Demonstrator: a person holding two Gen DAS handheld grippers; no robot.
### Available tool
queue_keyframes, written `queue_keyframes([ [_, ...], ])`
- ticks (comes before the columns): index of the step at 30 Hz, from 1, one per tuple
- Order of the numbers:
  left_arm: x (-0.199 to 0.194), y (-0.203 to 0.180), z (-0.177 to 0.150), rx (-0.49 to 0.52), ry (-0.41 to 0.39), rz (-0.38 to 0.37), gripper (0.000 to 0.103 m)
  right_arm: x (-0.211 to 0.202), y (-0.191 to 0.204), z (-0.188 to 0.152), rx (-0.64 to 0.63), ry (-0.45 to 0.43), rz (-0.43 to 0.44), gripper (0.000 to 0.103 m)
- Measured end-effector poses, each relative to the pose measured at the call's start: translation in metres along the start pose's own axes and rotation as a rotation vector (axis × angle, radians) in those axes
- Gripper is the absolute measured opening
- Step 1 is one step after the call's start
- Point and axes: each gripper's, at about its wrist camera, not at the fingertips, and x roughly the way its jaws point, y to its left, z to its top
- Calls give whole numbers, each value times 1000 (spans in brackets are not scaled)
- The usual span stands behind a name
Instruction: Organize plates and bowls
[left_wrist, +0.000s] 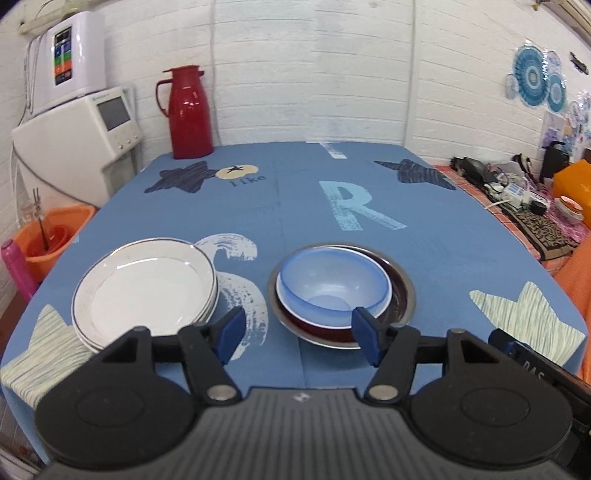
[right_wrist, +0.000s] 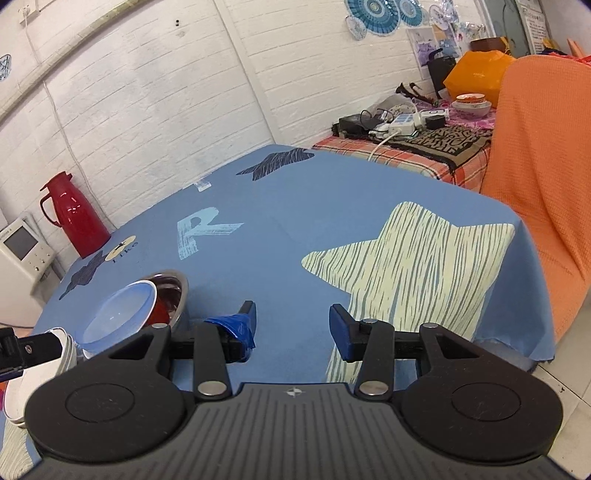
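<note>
A stack of white plates with dark rims lies at the near left of the blue tablecloth. To its right a blue bowl nests in a dark red bowl, which sits in a metal bowl. My left gripper hovers open in front of both stacks, holding nothing. In the right wrist view the same blue bowl, metal bowl and white plates appear at the lower left. My right gripper is open over bare cloth beside a pale striped star.
A red thermos jug stands at the table's far left corner. White appliances and an orange bucket are left of the table. A cluttered side table and an orange-draped chair lie to the right.
</note>
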Motion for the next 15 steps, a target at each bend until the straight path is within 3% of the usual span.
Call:
queue_keyframes([
  [8, -2, 16, 5, -114, 22, 164, 63, 11, 0, 3, -34, 92, 142, 28],
  [15, -23, 31, -14, -91, 9, 155, 63, -12, 18, -15, -41, 89, 218, 29],
])
